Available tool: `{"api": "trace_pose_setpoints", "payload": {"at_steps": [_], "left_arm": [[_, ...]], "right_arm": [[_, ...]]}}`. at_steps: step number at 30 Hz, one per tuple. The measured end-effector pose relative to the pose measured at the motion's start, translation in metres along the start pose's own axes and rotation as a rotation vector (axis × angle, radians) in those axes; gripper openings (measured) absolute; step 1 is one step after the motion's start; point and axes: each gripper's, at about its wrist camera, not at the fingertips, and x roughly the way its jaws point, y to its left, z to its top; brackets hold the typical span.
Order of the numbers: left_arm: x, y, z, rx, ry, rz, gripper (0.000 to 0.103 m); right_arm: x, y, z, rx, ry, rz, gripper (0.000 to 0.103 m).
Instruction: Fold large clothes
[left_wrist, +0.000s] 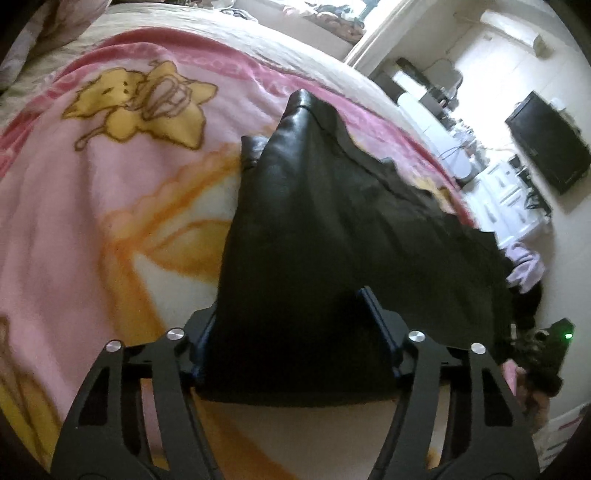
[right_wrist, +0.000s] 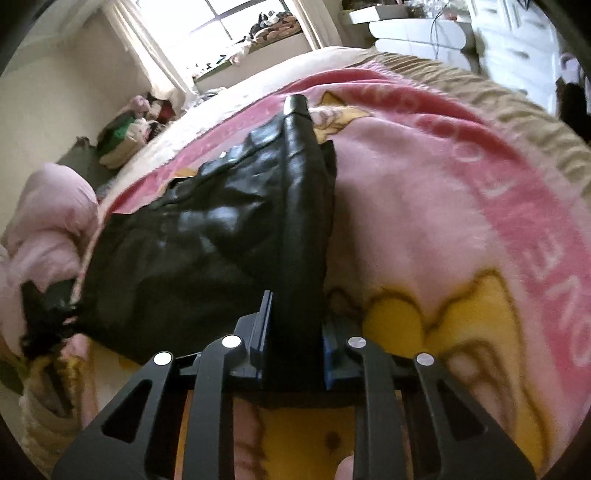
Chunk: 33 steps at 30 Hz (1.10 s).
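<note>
A black leather-like garment (left_wrist: 332, 221) lies across the pink blanket (left_wrist: 92, 203) on the bed. In the left wrist view its near edge is lifted and sits between the jaws of my left gripper (left_wrist: 291, 325), which are shut on a thick fold. In the right wrist view the same black garment (right_wrist: 207, 236) stretches away to the left, and my right gripper (right_wrist: 295, 325) is shut on another part of its edge, pulling a taut ridge up toward the far tip. The other gripper shows at the right edge of the left wrist view (left_wrist: 546, 343).
The pink blanket (right_wrist: 443, 206) with yellow flower prints covers the bed. A pink pillow (right_wrist: 48, 214) lies at the left. A dark TV (left_wrist: 546, 144) and white cabinets (left_wrist: 509, 195) stand past the bed's right side. A window (right_wrist: 221, 22) is beyond the bed.
</note>
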Motion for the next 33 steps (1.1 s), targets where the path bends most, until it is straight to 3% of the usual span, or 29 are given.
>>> {"api": "trace_pose_setpoints", "payload": {"at_steps": [3, 7, 9, 13, 16, 21, 29, 33], "left_arm": [[-0.008, 0.000, -0.014, 0.010, 0.003, 0.000, 0.058], [-0.006, -0.006, -0.021, 0.045, -0.014, 0.056, 0.058], [-0.007, -0.010, -0.020, 0.060, -0.017, 0.076, 0.059], [-0.015, -0.017, -0.025, 0.108, -0.024, 0.134, 0.062], [-0.021, -0.020, -0.030, 0.130, -0.031, 0.155, 0.063], [-0.033, -0.027, -0.035, 0.155, -0.038, 0.173, 0.068], [-0.054, -0.042, -0.041, 0.184, -0.071, 0.167, 0.080], [-0.062, -0.052, -0.044, 0.212, -0.083, 0.171, 0.087]], "right_arm": [[-0.004, 0.000, -0.009, -0.032, -0.005, -0.061, 0.024], [-0.001, -0.002, -0.015, -0.015, -0.013, -0.097, 0.030], [-0.002, -0.001, -0.018, -0.010, -0.019, -0.122, 0.040], [-0.011, -0.002, -0.025, -0.002, -0.032, -0.152, 0.047], [-0.020, 0.000, -0.029, 0.002, -0.047, -0.159, 0.051], [-0.040, 0.010, -0.036, -0.003, -0.087, -0.161, 0.074], [-0.066, 0.028, -0.041, -0.036, -0.145, -0.125, 0.090], [-0.076, 0.036, -0.045, -0.047, -0.158, -0.112, 0.092]]}}
